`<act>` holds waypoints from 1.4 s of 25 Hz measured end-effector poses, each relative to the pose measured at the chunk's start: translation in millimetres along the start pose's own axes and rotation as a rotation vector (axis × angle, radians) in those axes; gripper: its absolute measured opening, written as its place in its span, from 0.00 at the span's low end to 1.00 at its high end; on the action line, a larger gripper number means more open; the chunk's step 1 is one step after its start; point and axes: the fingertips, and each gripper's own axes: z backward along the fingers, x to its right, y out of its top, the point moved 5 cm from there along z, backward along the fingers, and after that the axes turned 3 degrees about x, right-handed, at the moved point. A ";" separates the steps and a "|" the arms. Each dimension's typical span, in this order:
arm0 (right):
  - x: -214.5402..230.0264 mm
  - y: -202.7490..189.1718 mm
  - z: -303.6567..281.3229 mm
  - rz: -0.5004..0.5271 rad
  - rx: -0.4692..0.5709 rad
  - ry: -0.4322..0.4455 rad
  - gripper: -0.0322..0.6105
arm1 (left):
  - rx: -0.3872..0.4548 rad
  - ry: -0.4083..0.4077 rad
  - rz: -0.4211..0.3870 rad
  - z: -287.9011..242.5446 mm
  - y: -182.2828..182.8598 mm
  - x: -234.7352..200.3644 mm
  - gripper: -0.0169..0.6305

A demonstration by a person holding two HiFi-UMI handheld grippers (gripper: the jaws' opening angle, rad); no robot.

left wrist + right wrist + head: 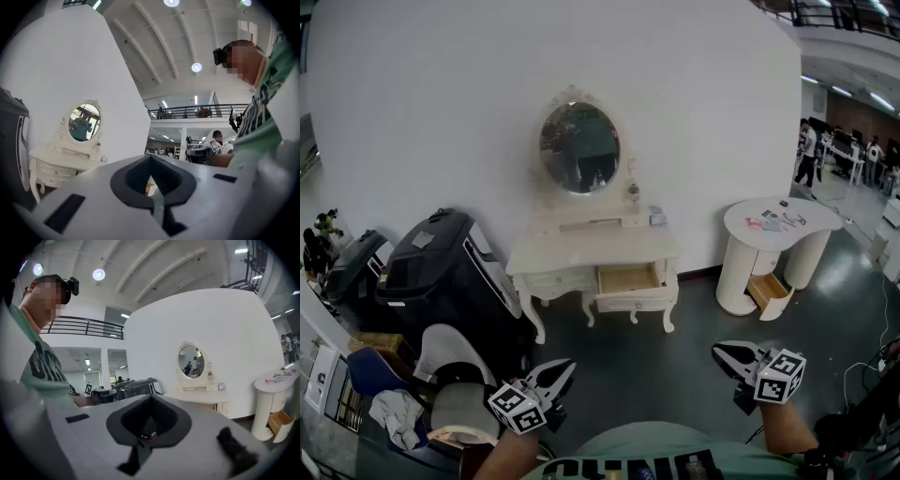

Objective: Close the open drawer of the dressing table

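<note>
The white dressing table stands against the white wall under an oval mirror. Its right-hand drawer is pulled out, showing a bare wooden inside. Both grippers are held low and well short of it, across a stretch of dark floor. My left gripper is shut and empty at the lower left. My right gripper is shut and empty at the lower right. The left gripper view has the table far off to the left beyond the closed jaws. The right gripper view has the table beyond the closed jaws.
A bulky black chair-like machine stands left of the dressing table. A white rounded side table with its own open drawer stands to the right. A grey seat with cloth sits by my left gripper. People stand far off at the right.
</note>
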 end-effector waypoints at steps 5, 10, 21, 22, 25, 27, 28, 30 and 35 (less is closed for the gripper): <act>-2.2 -0.5 -16.2 0.016 0.005 0.010 0.07 | 0.006 0.005 -0.008 5.9 5.7 -10.0 0.04; -2.0 0.1 -22.5 0.027 -0.004 0.037 0.07 | 0.006 0.027 -0.004 10.3 5.1 -8.7 0.04; 31.5 -2.6 -10.5 -0.054 -0.006 0.049 0.07 | -0.007 0.050 -0.001 -17.8 2.0 0.8 0.04; 35.4 -4.0 -6.4 -0.051 -0.014 0.056 0.07 | -0.008 0.050 0.001 -24.5 0.2 4.0 0.04; 50.1 -6.5 8.8 -0.031 -0.044 0.075 0.07 | -0.011 0.049 0.002 -49.7 -4.7 15.7 0.04; 62.1 -5.3 20.5 -0.018 -0.061 0.082 0.07 | -0.014 0.042 0.006 -68.8 -8.4 25.0 0.04; 68.9 -4.0 26.9 -0.013 -0.067 0.084 0.07 | -0.015 0.039 0.010 -78.4 -10.7 30.0 0.04; 83.5 -2.0 39.5 -0.014 -0.073 0.086 0.07 | -0.018 0.035 0.016 -96.1 -15.3 39.6 0.04; 113.1 -7.3 60.6 -0.049 -0.075 0.099 0.07 | -0.032 0.048 0.028 -122.2 -25.4 57.6 0.04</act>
